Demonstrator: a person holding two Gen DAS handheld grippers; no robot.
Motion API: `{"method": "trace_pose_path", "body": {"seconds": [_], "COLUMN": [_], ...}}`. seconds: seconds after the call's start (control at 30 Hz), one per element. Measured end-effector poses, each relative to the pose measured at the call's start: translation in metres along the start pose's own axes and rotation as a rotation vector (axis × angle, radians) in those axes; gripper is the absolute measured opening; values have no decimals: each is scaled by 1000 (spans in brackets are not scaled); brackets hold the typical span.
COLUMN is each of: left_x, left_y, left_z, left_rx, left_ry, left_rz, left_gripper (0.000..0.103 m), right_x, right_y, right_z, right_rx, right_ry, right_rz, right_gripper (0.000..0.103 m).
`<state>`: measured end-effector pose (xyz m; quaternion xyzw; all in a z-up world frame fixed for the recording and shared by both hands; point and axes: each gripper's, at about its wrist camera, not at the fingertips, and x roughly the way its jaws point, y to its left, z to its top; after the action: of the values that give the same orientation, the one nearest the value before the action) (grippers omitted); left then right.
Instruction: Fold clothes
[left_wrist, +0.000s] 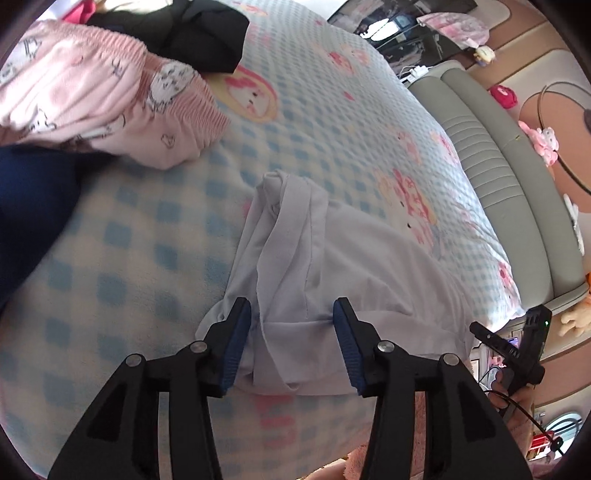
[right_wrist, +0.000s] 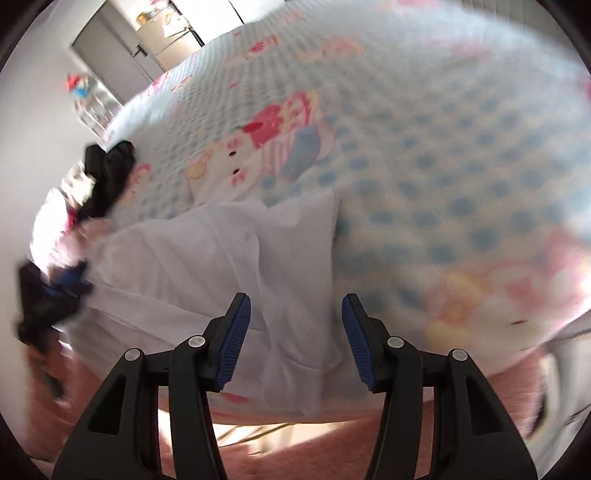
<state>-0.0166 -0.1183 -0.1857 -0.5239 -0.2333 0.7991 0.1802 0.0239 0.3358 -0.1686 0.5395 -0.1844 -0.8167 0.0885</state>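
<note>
A crumpled white garment (left_wrist: 332, 251) lies on the blue-checked blanket (left_wrist: 147, 240) near the bed's front edge. In the left wrist view, my left gripper (left_wrist: 291, 306) hovers over the garment's bunched near end, its jaws apart and its blue pads (left_wrist: 236, 343) on either side of a fold without pressing it. My right gripper (left_wrist: 517, 343) shows at the garment's right end, held in a hand. In the blurred right wrist view the right gripper (right_wrist: 295, 299) stands open above the white garment (right_wrist: 184, 266), with fabric below the gap and nothing gripped.
A pink patterned pyjama piece (left_wrist: 92, 99), a black garment (left_wrist: 192, 33) and a dark blue cloth (left_wrist: 29, 206) lie at the blanket's left. A padded grey-green bed frame (left_wrist: 498, 155) runs along the right. Pink floor covering (right_wrist: 110, 406) lies below the bed edge.
</note>
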Motion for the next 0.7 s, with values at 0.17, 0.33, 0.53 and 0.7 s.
{"method": "trace_pose_path", "body": {"seconds": [0.17, 0.33, 0.53, 0.7], "left_x": [0, -1, -1, -9], "left_y": [-15, -22, -17, 4], "left_z": [-4, 30, 39, 2], "left_rx": [80, 80, 108, 110], "left_ry": [-14, -63, -59, 19], "left_rz": [33, 30, 117, 94], "left_gripper": [17, 12, 16, 18], "right_x": [12, 1, 21, -8], "right_y": [3, 29, 28, 11], "right_z": [-15, -4, 8, -21], "right_rx": [-36, -137, -181, -104], "right_ry": [47, -32, -50, -83], "right_rz": [-6, -79, -239, -120], "right_gripper": [31, 19, 23, 25]}}
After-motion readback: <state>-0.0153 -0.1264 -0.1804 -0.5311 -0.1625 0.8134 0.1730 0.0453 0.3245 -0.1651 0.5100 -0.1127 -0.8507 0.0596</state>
